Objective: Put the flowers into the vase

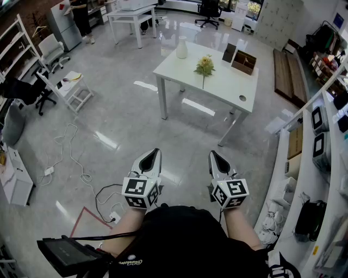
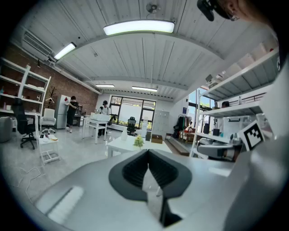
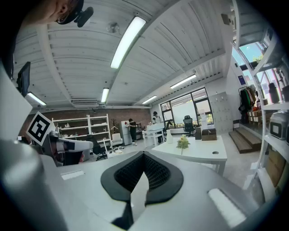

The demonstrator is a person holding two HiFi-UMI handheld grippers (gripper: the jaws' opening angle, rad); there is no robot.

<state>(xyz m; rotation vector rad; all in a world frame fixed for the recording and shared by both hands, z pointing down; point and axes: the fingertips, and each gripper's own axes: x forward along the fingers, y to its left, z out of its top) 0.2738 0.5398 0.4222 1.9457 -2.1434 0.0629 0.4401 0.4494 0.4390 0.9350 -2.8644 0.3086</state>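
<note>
Since the flowers (image 1: 204,65) at the table's (image 1: 228,87) middle and the vase (image 1: 181,48) on its far corner lie well ahead, the left gripper (image 1: 154,153) and right gripper (image 1: 214,156) hang closed and empty.

An open-plan office or lab workspace: glossy grey floor (image 1: 125,119), white benches (image 1: 228,87), wheeled office chairs (image 1: 209,8), open white shelving (image 1: 298,179), ceiling strip lights (image 2: 138,27), a brick wall (image 2: 72,88), big windows (image 2: 131,108).

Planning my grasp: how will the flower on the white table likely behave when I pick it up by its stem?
The flower has a bushy head on a thin stem, so it probably weighs little and may droop head-first. The slim stem could twist or slip in a pinch. Its petals look delicate, so better not to squeeze them.
</note>
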